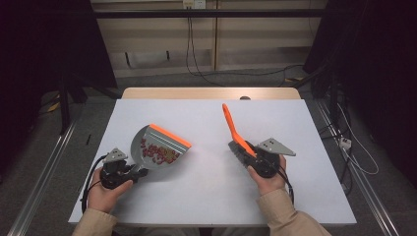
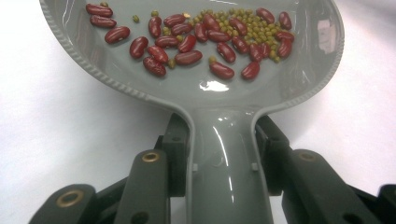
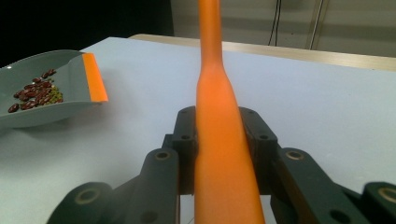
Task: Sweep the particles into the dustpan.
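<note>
Beans [image 2: 219,44], red ones mixed with small green ones, are seen gathered in the grey dustpan [image 1: 160,147], so the sweeping step is judged to be finished and the carrying-off step to be in hand. The dustpan's handle is clamped between the jaws of the left tool [image 1: 129,173], at the lower left of the high view, while the pan with its orange lip sits left of centre on the tabletop [image 1: 206,196]. The orange handle of the brush [image 1: 235,135] is gripped by the right tool [image 1: 255,160], right of centre, with the handle slanting toward the upper middle of the frame. For the next move, the dustpan would probably need to be kept level so that nothing rolls over the orange lip, and a place to empty it would have to be found; none is seen on the tabletop. In the left tool's view the two kinds of beans can be told apart, which the high view gives as a reddish patch. In the right tool's view the pan is seen at the far left, with a shadow beneath its lip.
</note>
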The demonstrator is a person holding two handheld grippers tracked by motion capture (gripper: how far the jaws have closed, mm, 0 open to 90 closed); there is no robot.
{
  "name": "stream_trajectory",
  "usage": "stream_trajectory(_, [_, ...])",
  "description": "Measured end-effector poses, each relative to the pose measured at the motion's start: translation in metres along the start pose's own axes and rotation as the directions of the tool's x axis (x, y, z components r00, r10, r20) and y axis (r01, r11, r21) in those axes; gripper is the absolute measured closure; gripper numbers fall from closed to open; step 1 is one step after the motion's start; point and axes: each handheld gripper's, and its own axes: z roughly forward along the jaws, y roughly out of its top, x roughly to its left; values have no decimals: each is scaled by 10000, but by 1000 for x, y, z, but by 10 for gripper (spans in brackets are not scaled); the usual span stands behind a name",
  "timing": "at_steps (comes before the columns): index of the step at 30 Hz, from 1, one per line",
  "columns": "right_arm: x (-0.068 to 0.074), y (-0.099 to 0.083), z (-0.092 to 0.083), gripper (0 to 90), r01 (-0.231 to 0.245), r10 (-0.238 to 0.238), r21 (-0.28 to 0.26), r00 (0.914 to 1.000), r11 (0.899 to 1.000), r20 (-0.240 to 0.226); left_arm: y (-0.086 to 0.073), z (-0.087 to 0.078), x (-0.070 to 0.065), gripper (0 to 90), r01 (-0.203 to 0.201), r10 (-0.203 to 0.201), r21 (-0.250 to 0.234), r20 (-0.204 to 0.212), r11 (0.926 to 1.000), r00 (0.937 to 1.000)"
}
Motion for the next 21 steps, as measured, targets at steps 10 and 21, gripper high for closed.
stream_trajectory(10, [-3, -1, -3, 710, -3, 3, -3, 10000, 10000, 50, -2, 0, 5, 640, 480, -487, -139, -588, 9988, 9971])
stream_trajectory(21, [-4, -2, -5, 710, 29, -29, 18, 10000, 10000, 54, -4, 4, 10, 640, 1011, -1031, -272, -847, 9945, 9911])
